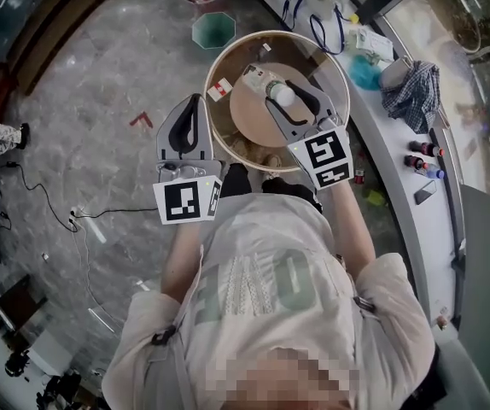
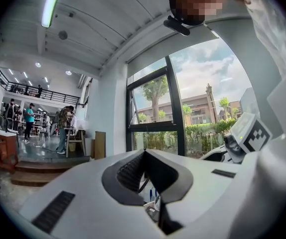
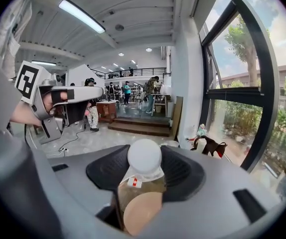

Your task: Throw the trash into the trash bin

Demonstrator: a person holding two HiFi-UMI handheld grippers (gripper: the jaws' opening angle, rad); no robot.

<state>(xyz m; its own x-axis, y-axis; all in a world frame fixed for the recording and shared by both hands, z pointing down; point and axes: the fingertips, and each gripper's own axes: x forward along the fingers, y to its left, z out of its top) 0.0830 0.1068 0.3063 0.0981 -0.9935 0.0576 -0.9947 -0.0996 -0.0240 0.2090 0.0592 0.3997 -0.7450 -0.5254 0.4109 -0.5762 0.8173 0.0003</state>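
A grey stone-patterned floor is seen from above, with a round, glass-topped bench on a brown pedestal standing just ahead of the person. Beyond the bench's far left edge, a teal, six-sided trash bin is set on the floor with its mouth open upward.

The right gripper is held over the bench, its grey ribbed fingers pinching a small clear plastic bottle of brownish contents. The bottle's long axis is judged roughly upright, with the smooth white domed cap uppermost and a small red-and-white label just below it.

The left gripper is held beside the bench's left rim, its fingers pressed together on nothing.

The bin lies ahead and to the left of the held bottle, with the bench top between them. It is judged that the bottle must be carried over that far edge before release. The left gripper is nearer the bin, but the trash is in the right.
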